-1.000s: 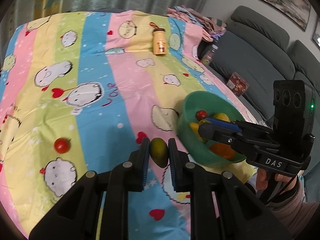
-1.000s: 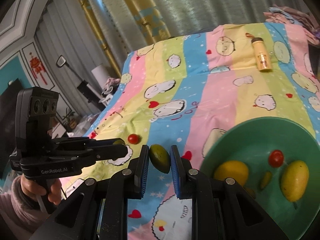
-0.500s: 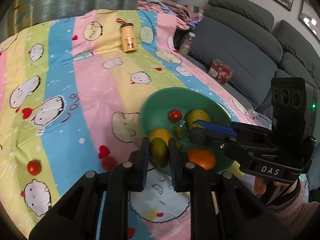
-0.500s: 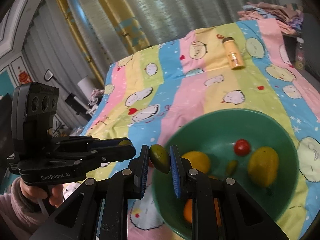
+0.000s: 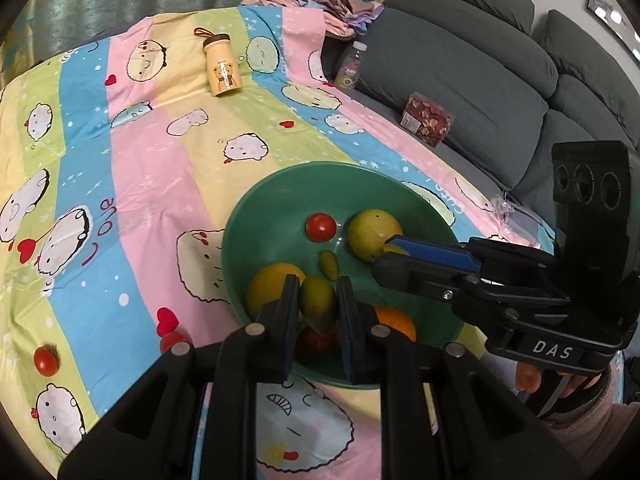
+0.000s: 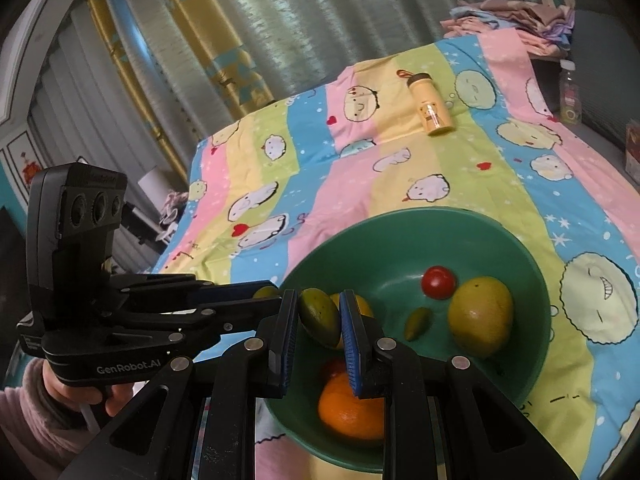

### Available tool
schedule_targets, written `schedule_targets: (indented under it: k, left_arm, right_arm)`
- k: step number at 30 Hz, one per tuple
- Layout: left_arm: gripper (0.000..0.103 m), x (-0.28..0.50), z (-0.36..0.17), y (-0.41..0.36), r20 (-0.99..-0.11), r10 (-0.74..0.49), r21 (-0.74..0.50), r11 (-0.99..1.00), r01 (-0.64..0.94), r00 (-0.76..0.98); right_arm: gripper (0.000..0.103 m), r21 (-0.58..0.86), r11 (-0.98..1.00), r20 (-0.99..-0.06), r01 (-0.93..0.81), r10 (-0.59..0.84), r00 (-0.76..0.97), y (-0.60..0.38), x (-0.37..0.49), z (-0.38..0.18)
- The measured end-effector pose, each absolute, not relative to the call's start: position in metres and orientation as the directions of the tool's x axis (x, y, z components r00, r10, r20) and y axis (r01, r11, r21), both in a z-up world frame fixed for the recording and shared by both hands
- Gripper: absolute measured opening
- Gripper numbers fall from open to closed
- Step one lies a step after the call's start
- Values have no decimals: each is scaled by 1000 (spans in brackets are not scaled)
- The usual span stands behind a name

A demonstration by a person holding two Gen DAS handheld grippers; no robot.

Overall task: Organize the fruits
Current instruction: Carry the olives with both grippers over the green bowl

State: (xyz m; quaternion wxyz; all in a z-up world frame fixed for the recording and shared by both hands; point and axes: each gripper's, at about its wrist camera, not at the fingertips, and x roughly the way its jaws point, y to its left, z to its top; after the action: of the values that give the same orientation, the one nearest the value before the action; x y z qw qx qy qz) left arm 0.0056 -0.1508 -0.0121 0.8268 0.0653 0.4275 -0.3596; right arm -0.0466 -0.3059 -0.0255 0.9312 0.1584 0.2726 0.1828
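My left gripper (image 5: 319,308) is shut on a green mango (image 5: 318,307) and holds it over the near side of the green bowl (image 5: 256,208). My right gripper (image 6: 319,318) is shut on another green mango (image 6: 320,316) above the bowl's (image 6: 532,280) left rim. The bowl holds a red tomato (image 5: 320,227), a yellow-green fruit (image 5: 370,232), a yellow fruit (image 5: 268,284), a small green fruit (image 5: 329,265) and an orange (image 6: 348,408). Two red tomatoes (image 5: 46,360) (image 5: 170,340) lie on the striped cloth left of the bowl.
A yellow bottle (image 5: 222,66) lies at the far side of the cloth. A grey sofa (image 5: 480,60) stands to the right with a drink bottle (image 5: 349,66) and a red packet (image 5: 426,124). Folded clothes (image 5: 312,0) lie at the back.
Both grippers moved with their mangoes from above the cloth to over the bowl. The bowl now sits closer and more central in both views.
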Motion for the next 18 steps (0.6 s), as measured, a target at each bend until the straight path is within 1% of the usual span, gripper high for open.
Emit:
schedule_targets:
  k: [18]
  left_arm:
    - [18,7,-24,-171,-788,-495,-145,727,672,366]
  right_arm:
    - [23,404,887,-455,-224,407,792,-320,-50,-32]
